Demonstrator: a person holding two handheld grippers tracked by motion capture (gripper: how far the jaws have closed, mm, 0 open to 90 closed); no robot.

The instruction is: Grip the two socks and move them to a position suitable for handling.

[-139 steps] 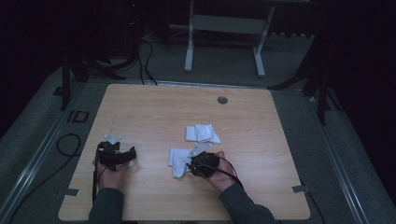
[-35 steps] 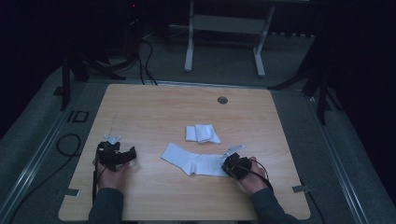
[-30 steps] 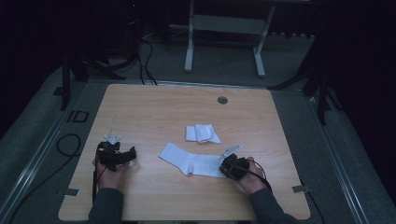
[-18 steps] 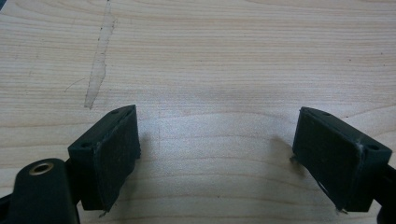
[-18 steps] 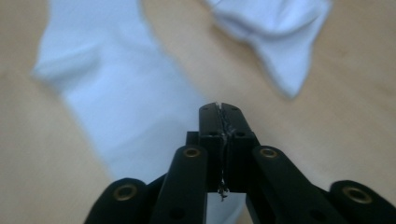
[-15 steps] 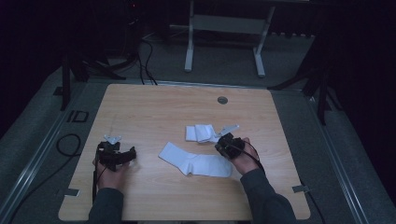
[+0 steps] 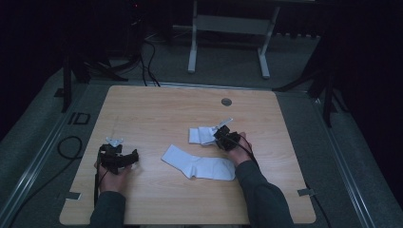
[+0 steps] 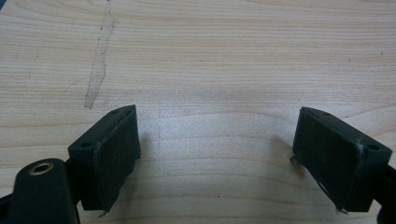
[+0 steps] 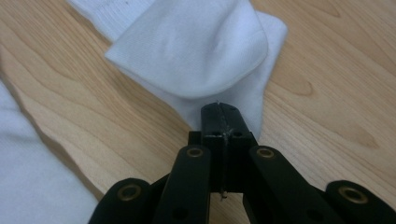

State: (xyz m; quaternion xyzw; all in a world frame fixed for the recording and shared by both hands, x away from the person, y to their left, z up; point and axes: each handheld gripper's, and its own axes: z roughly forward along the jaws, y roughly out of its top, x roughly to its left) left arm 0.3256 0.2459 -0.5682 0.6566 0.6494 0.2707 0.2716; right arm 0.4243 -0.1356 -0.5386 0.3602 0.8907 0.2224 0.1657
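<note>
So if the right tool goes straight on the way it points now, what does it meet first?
Most likely the folded white sock: in the right gripper view, the shut right tool has its tips at that sock's near edge, perhaps over it already. The flat sock lies off to the side, out of that line.

White socks [image 7: 199, 165]; black claws [image 9: 219, 114] — pale wood table [image 7: 157, 109].

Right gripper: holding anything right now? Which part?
Jaws shut. The right gripper pinches the folded sock at its near edge, it seems; the hold itself isn't clear. The left gripper is open, empty.
</note>
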